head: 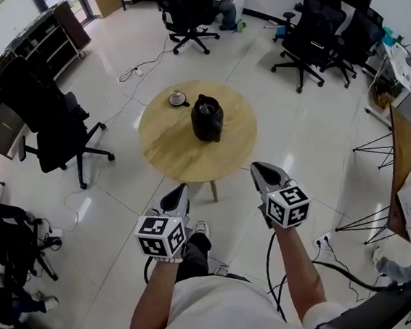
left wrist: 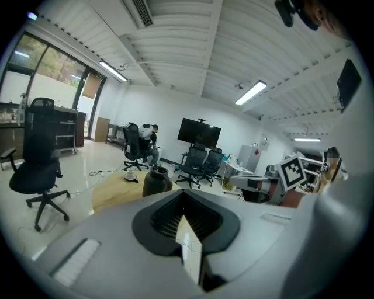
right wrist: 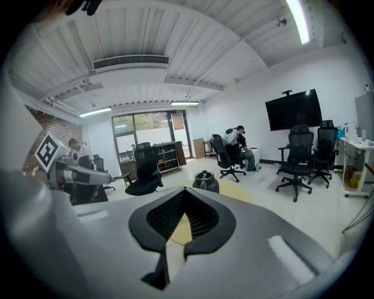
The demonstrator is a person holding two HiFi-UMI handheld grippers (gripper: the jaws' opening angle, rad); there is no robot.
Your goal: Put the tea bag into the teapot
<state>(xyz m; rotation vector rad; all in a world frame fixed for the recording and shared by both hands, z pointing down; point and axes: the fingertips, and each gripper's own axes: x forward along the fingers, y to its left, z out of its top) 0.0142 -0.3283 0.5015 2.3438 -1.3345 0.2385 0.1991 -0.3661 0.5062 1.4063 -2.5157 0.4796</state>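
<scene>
Our left gripper (head: 181,190) hangs short of the round table (head: 163,146), its jaws pressed together at the tips with nothing between them. We judge that, arriving like that, it would nudge the dark saucer (head: 177,97) toward the far edge instead of picking from it. We cannot make out the tea bag itself. The small pale thing on that saucer may be it, and a thin bag could slip from a hasty pinch. Just right of the saucer and nearer us stands the black teapot (head: 207,117), which a careless reach past it could knock. Whether its lid is on, we cannot tell. Our right gripper (head: 257,166) is likewise closed and empty. Saucer and teapot both lie well ahead of the two claws, the teapot roughly between their lines.
</scene>
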